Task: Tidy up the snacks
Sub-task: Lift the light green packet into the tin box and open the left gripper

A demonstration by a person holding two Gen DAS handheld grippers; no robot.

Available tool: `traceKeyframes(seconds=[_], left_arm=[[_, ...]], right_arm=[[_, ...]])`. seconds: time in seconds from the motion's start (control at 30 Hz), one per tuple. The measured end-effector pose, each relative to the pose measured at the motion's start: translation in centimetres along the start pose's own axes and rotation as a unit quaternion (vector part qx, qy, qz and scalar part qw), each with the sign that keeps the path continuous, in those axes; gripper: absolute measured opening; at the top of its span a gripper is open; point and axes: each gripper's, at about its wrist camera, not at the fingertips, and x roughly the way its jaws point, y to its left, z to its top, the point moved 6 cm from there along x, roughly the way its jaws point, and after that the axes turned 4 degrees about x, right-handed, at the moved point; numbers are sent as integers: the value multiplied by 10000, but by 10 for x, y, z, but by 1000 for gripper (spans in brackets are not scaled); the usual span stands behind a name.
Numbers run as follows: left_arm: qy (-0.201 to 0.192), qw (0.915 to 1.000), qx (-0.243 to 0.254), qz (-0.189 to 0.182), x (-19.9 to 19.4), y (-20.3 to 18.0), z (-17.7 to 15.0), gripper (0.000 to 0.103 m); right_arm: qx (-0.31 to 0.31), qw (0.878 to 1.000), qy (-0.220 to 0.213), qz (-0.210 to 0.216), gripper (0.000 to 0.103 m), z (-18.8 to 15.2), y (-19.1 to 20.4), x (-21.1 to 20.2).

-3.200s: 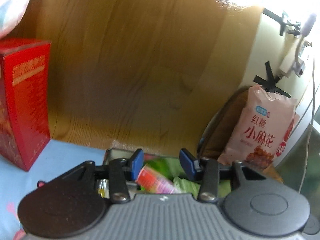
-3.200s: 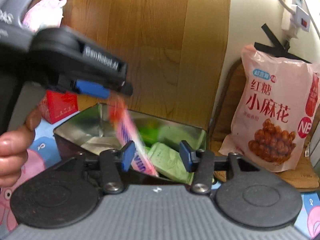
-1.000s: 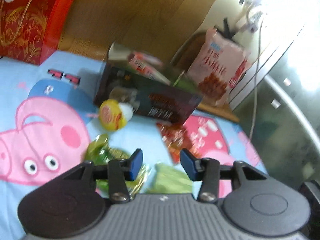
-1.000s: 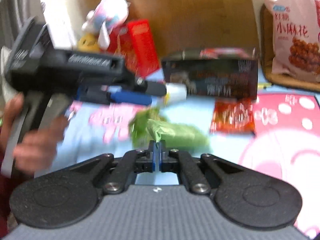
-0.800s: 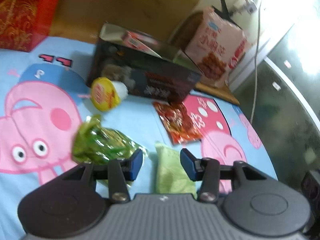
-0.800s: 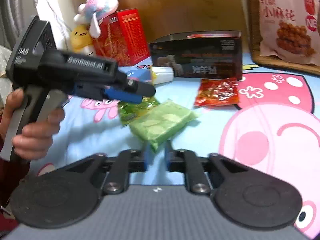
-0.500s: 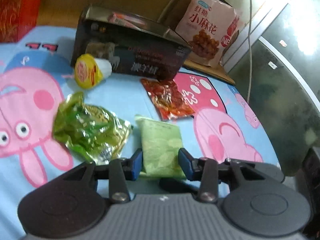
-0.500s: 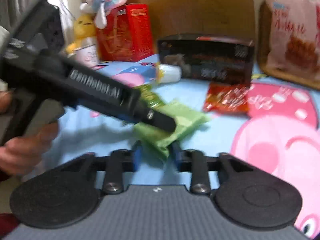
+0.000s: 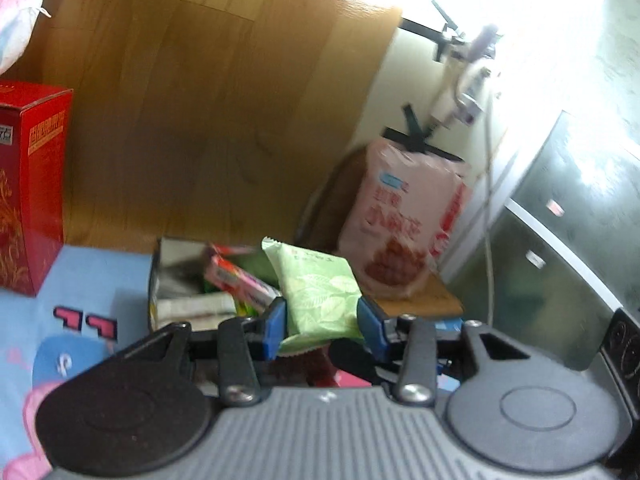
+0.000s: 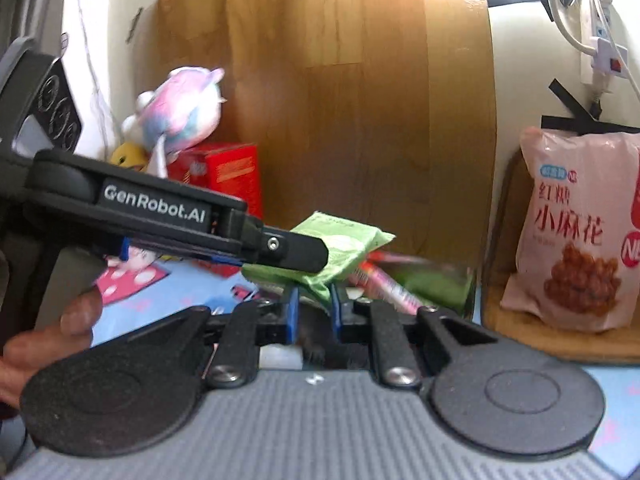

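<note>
Your left tool (image 9: 322,328) clamps a pale green snack packet (image 9: 320,292) between its blue pads, raised in front of the open box (image 9: 160,276) holding a pink-red bar (image 9: 236,278). Pink snack bag (image 9: 400,224) stands behind.

The green packet (image 9: 324,292), which lay flat on the cartoon-print cloth (image 9: 80,280) half a second ago, is now lifted off it, held between both the left gripper (image 9: 322,326) and the right gripper (image 10: 314,314), whose jaws have just been closing, above the open box's (image 9: 158,280) near edge.

Both wrist views look closely across the open box (image 9: 160,280).
</note>
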Motion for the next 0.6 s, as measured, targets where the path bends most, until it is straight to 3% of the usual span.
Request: traceKeyframes(seconds=[0.2,0.33,0.4,0.5,0.6], left_arm=[[97,9990,-90,416,39,23,6,39],[122,9973,-119,720,40,41,-3,39],[103,9966,-119,809,34,51,-9,39],[105,9904,128,1370,20,61,-25,39],[105,9789,394,2001,6,67,-42,40]], right_arm=[[109,9995,164,-258,17,2,-12,42],[59,9961,91,-881,30,-3,-20,58],[292,9957,40,-882,31,-6,-28,52],[653,9949,7,-765,31,-17,-34,37],[963,9934,97,-610,31,-37,-31,25]])
